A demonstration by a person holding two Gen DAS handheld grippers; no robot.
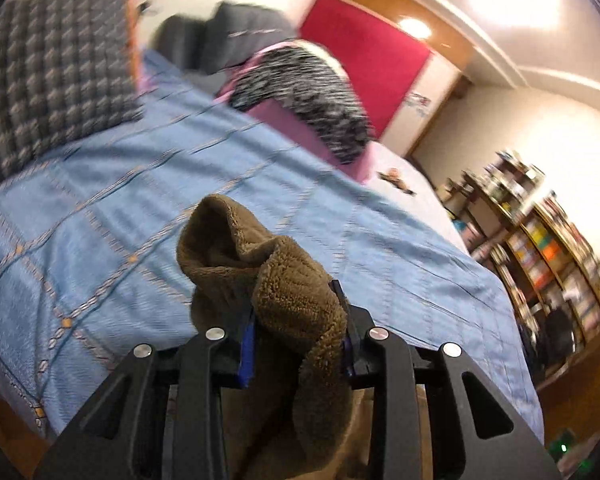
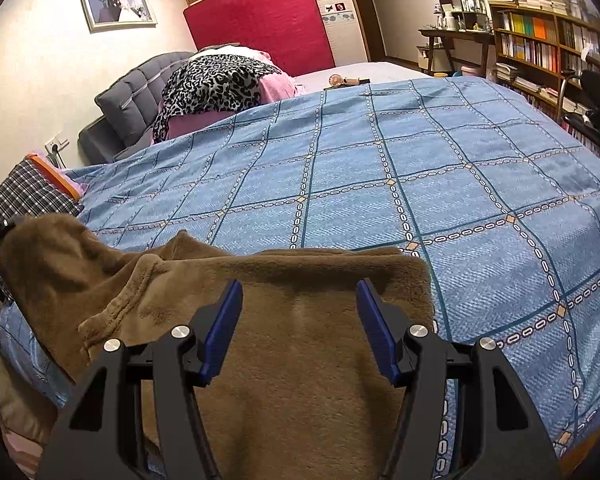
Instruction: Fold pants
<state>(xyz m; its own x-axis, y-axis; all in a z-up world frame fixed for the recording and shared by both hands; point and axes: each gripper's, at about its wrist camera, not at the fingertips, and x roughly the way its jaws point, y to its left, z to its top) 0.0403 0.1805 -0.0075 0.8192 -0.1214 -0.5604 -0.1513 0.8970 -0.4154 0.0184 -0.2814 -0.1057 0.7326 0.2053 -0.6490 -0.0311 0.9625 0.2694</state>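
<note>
Evidently the blue checked bedspread (image 2: 440,168) serves as the folding surface, with the brown fleece pants (image 2: 300,320) spread beneath the right gripper (image 2: 298,322), whose jaws gape empty. Left gripper (image 1: 298,336) pinches one bunched corner aloft, presumably to fold it over.

The bed carries everything here. It is covered with a blue bedspread (image 2: 380,168) that has a grid of dark lines and small chain patterns. In the lower middle of the right wrist view the brown fleece pants (image 2: 300,320) lie flat on this cover, and their left part is raised off it. At the left edge a checked cloth (image 2: 32,196) lies on the bed. In the upper left, a leopard-print blanket (image 2: 216,80) rests over pink bedding (image 2: 276,84). Behind, in the upper middle, a small object (image 2: 342,80) lies on the pale sheet (image 2: 364,70); it is too small to identify.
</note>
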